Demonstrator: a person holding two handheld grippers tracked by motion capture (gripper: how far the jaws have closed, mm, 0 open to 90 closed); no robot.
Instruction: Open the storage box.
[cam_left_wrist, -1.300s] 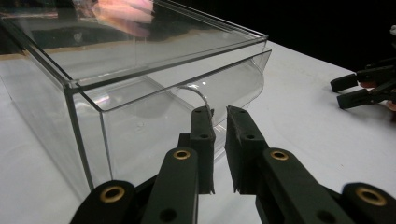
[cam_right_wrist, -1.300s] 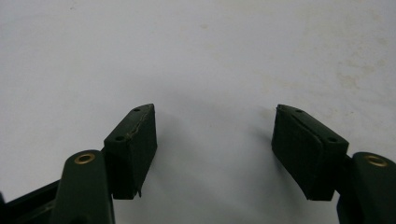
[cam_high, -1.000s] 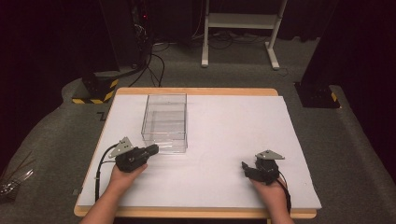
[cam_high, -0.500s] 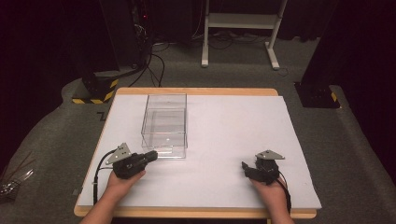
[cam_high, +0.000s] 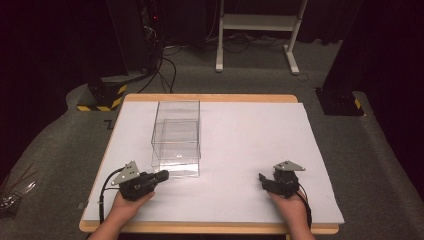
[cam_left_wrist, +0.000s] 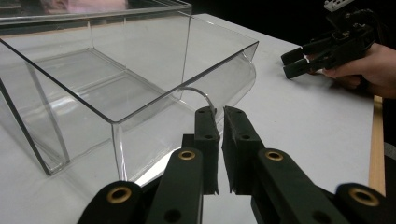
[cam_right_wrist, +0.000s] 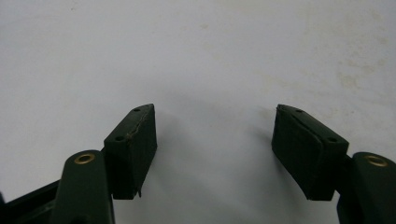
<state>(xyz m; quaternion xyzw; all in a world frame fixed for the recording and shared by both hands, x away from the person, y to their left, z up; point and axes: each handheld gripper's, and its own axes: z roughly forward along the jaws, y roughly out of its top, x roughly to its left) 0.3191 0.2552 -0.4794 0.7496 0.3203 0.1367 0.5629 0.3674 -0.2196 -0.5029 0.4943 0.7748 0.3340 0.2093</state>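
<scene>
No brand, label or readable word showed on anything on the table; just off the table's left edge, on the grey floor covering, part of a dark letter-like mark was visible, too cut off to read.

The one container was a clear plastic box (cam_high: 176, 137), open at the top, which stood on the white sheet (cam_high: 250, 150) that covered the table (cam_high: 210, 98). It held nothing: its floor and the sheet beneath could be seen straight through the walls. In the left gripper view its near corner stood upright and a rounded lip curved out from the low end of the box (cam_left_wrist: 116, 79).

Relative to that box, the left gripper (cam_high: 163, 175) lay just beside the near end, with its jaw tips pointed at the lower front edge; whether they touched the plastic could not be told. In its own view the left gripper (cam_left_wrist: 219, 112) had its two black jaws drawn almost together, a thin slit left between the pads, and nothing was clamped between them. A hand (cam_high: 125, 205) held it from below.

The right gripper (cam_high: 261, 177) rested well apart from the box, toward the near right part of the sheet, held by the other hand (cam_high: 290, 202). Its jaws stood wide apart over bare white sheet, with nothing between them.
</scene>
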